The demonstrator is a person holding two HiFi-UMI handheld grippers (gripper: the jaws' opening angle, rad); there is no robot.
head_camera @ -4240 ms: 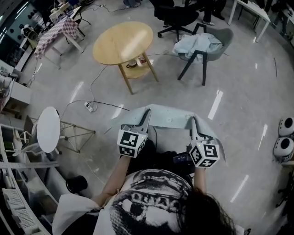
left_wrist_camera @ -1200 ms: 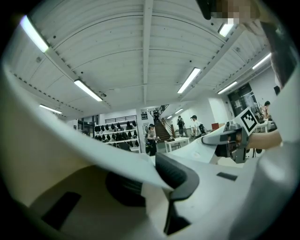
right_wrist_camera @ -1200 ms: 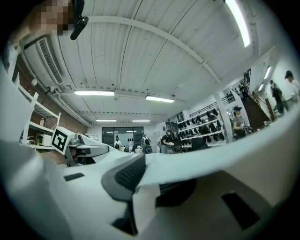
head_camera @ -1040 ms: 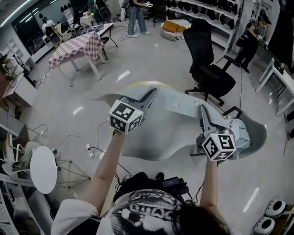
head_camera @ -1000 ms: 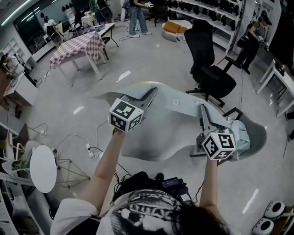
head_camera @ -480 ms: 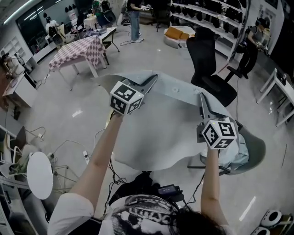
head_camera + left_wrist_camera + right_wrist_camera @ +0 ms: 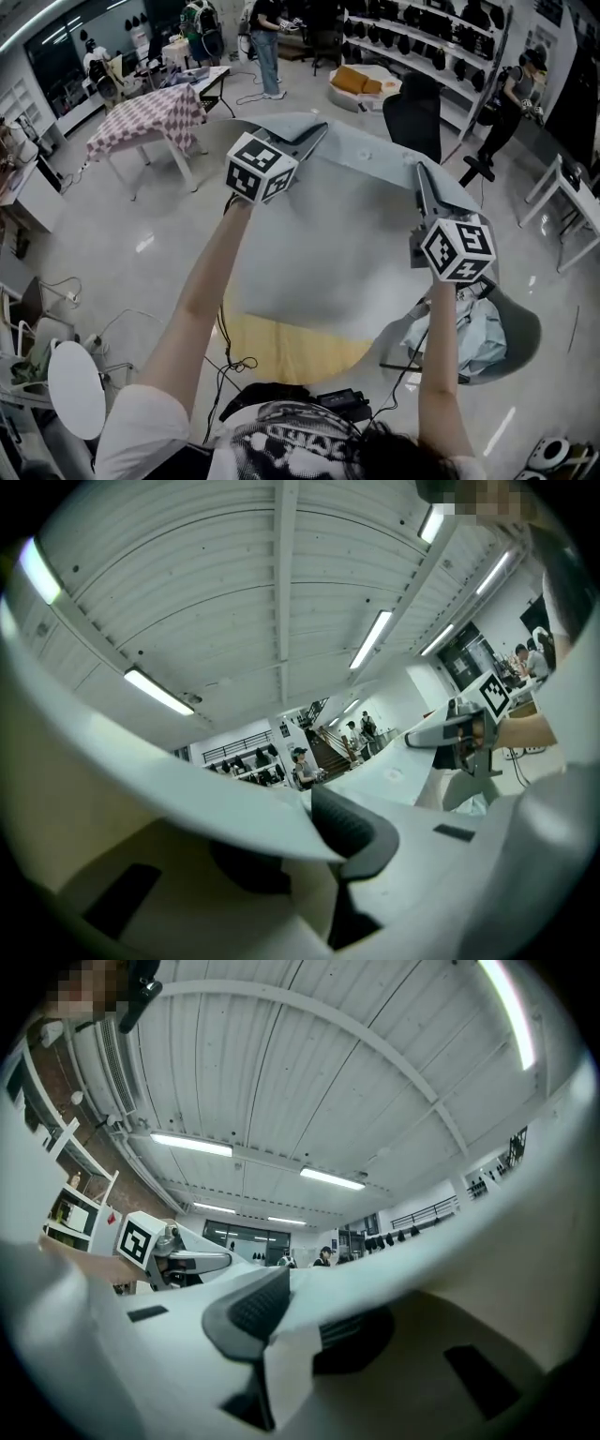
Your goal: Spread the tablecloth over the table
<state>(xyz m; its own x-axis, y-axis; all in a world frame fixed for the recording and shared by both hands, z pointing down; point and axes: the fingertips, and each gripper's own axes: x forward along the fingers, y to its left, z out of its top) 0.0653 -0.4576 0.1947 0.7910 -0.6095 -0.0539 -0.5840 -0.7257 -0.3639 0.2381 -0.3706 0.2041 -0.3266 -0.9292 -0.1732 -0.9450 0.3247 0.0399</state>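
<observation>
A pale grey-blue tablecloth (image 7: 337, 234) billows in the air in front of me, held by its far edge at two spots. My left gripper (image 7: 317, 134) is shut on the cloth's upper left edge. My right gripper (image 7: 419, 171) is shut on the upper right edge. Under the hanging cloth the near rim of a round wooden table (image 7: 291, 349) shows. In the left gripper view the cloth (image 7: 216, 799) runs in between the pads of the left gripper (image 7: 319, 841). The right gripper view shows the same pinch by the right gripper (image 7: 286, 1321).
A grey chair (image 7: 511, 328) with a light garment on it stands right of the table. A black office chair (image 7: 412, 112) is behind the cloth. A checkered table (image 7: 150, 108) stands far left, a small white round table (image 7: 75, 389) near left. Cables (image 7: 234, 361) lie by my feet.
Both grippers have risen and moved away from me with the cloth. The cloth now hangs higher and covers most of the wooden table, whose near rim has come into view below it.
</observation>
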